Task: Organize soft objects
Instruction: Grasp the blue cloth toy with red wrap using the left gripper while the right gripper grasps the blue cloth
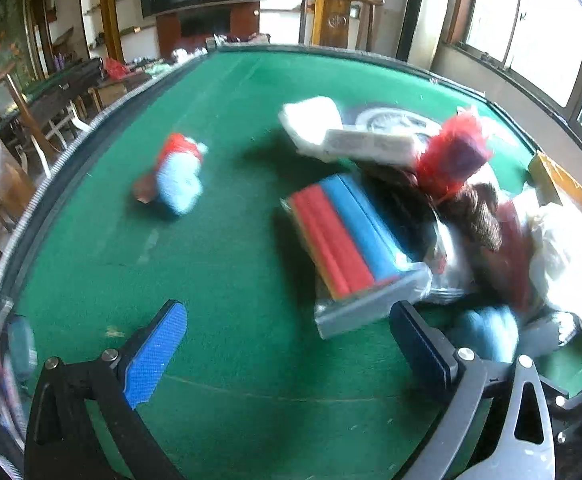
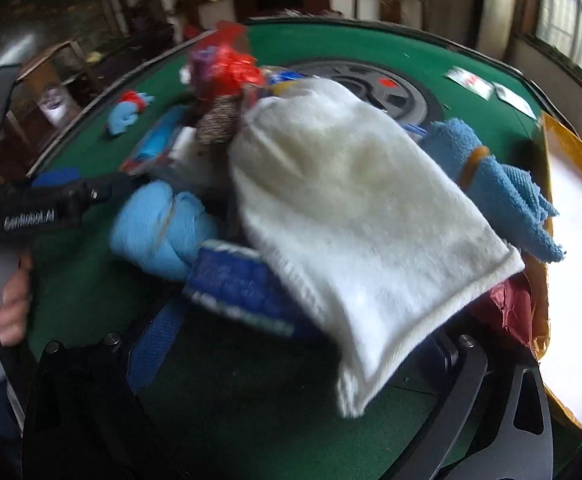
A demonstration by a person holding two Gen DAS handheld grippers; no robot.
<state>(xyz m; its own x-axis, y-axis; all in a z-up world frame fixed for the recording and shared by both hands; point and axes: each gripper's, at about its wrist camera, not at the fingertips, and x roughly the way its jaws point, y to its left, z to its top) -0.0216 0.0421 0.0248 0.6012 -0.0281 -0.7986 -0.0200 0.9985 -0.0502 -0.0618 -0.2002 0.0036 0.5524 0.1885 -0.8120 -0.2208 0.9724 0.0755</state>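
Observation:
My left gripper is open and empty above the green table, just in front of a pack of red and blue sponges. A light blue and red soft toy lies apart to the left. A pile of soft things with a red mesh bundle lies to the right. In the right wrist view a white towel drapes over my right gripper and hides its right finger; the grip cannot be made out. A rolled light blue cloth and a blue towel lie beside it.
A round grey disc sits in the middle of the table. A cardboard box stands at the right edge. Cards lie at the far right. The left gripper's body reaches in from the left. Chairs surround the table.

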